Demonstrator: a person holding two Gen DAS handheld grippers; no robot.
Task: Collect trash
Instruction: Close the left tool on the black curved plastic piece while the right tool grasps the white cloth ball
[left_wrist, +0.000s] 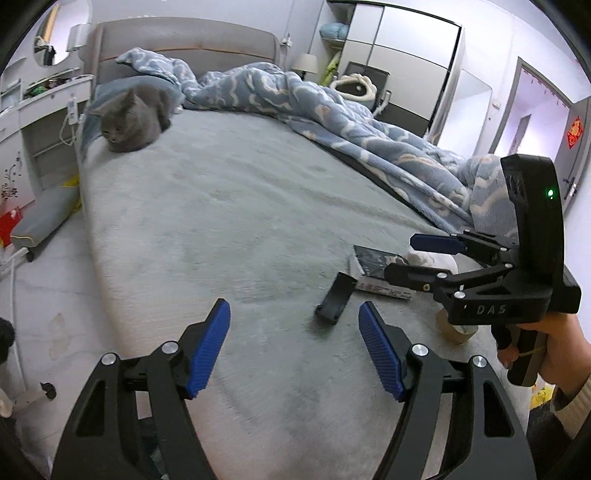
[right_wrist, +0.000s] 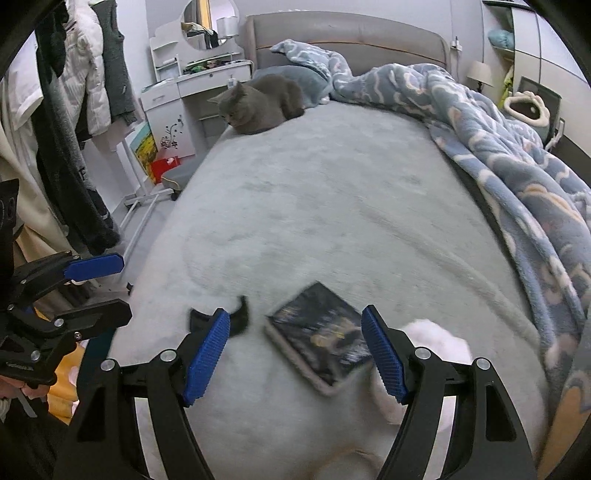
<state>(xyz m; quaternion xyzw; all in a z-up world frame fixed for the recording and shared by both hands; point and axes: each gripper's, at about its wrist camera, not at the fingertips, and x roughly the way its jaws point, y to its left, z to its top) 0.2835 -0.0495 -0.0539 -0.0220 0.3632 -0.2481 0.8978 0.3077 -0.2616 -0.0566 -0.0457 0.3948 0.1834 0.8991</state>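
In the left wrist view, the left gripper (left_wrist: 294, 345) hung over the near end of the bed (left_wrist: 229, 206), its fingers wide with nothing between them. Beyond its right finger lay a small black piece (left_wrist: 334, 297), and just past that the book (left_wrist: 373, 267). The right gripper (left_wrist: 417, 260) reached in over the book from the right, held by a hand (left_wrist: 554, 350); its jaws also stood apart and empty. A pale paper wad (left_wrist: 432, 258) showed behind it, and a tan cup-like thing (left_wrist: 456, 328) sat below it, mostly hidden. A cat (left_wrist: 133, 123) sat far from the book, at the head of the bed.

In the right wrist view, the right gripper (right_wrist: 297, 354) was open around the book (right_wrist: 321, 332) without touching it. The white wad (right_wrist: 439, 339) lay just right of the book, past the right finger; the black piece (right_wrist: 238, 315) lay left of the book, partly behind the left finger. The left gripper (right_wrist: 99, 291) sat further left, off the bed's edge. The cat (right_wrist: 258, 101) faced this way.

From here, I judged the main risk was closing on the book rather than the trash, since it sat squarely in the jaws. The soft wad might also slip from the pads, and the cat could wander in.
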